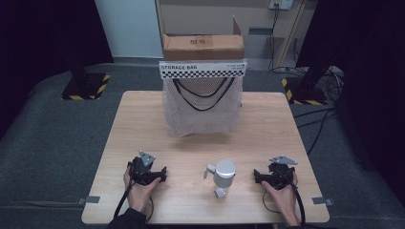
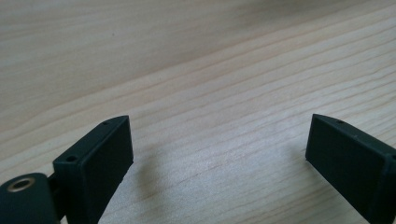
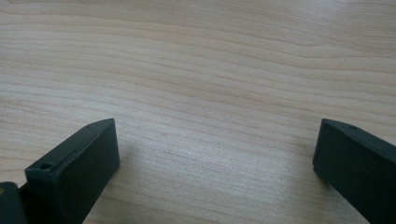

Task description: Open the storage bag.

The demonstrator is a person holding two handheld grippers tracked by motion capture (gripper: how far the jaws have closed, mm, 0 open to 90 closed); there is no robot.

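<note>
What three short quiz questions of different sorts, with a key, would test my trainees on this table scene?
1. True or false: the left gripper holds the silver cylinder.
2. Multiple choice: the mesh storage bag hangs at the table's A) near edge, B) far edge, C) left edge.
3. Fill in: the cylinder stands between the two ____.

Key
1. False: the jaws stand wide apart over bare wood.
2. B, in front of the cardboard box.
3. Grippers: the right gripper is on its other side, jaws open too.
</note>
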